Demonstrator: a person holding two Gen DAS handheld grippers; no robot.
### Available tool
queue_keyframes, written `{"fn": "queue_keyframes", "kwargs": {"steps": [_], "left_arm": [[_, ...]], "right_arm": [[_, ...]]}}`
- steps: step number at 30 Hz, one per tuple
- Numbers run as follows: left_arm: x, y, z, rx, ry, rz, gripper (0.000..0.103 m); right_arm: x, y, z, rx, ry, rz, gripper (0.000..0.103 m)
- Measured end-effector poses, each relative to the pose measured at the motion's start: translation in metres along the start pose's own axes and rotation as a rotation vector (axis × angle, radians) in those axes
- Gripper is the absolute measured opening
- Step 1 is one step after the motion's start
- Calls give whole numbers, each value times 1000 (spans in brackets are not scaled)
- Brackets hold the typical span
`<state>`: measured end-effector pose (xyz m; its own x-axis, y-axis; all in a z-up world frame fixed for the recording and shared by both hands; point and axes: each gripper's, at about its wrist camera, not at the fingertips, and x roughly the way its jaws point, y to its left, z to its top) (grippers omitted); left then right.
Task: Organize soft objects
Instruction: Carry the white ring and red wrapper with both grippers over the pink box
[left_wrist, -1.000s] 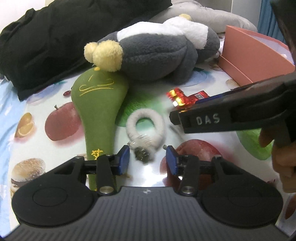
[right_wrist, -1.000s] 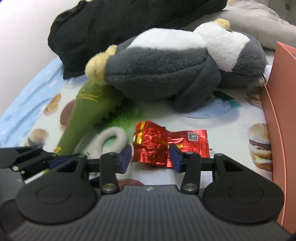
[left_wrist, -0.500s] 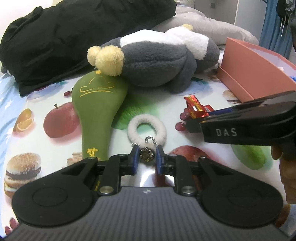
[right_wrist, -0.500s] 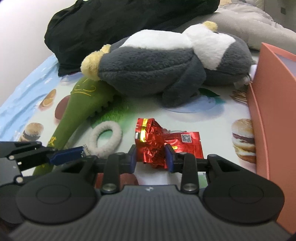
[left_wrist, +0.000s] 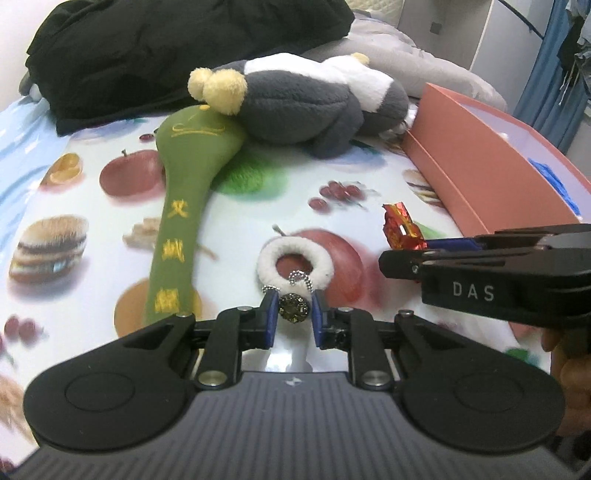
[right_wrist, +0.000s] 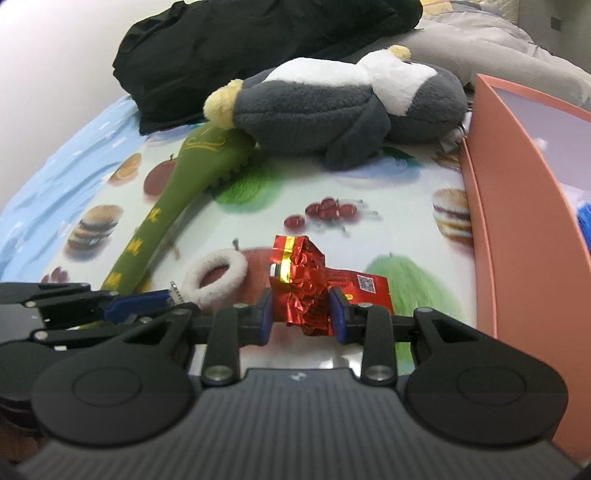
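Between left hand-held gripper (left_wrist: 293, 315) pads: ring's charm (left_wrist: 293, 312) (clamped).

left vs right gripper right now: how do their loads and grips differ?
Left gripper pinches the small dark charm hanging off the white fluffy ring; right gripper clamps a crumpled red foil packet. The left gripper's jaws stand narrower than the right gripper's. The ring trails outside the left jaws; the packet fills the right ones. Both are shut on their loads.

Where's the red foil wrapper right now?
Right wrist view, centre: red foil wrapper clamped in the right hand-held gripper, right of the white fluffy ring.
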<state>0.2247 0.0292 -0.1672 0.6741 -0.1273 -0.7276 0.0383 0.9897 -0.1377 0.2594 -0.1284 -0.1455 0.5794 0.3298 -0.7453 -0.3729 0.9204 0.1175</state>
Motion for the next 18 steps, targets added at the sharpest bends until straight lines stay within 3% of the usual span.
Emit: {"fn": "queue_keyframes", "kwargs": {"steps": [18], "left_arm": [[-67,-14,-43,-128,16,-39,22]], "right_arm": [[-81,5,-68,86,-50,-5,35]]}}
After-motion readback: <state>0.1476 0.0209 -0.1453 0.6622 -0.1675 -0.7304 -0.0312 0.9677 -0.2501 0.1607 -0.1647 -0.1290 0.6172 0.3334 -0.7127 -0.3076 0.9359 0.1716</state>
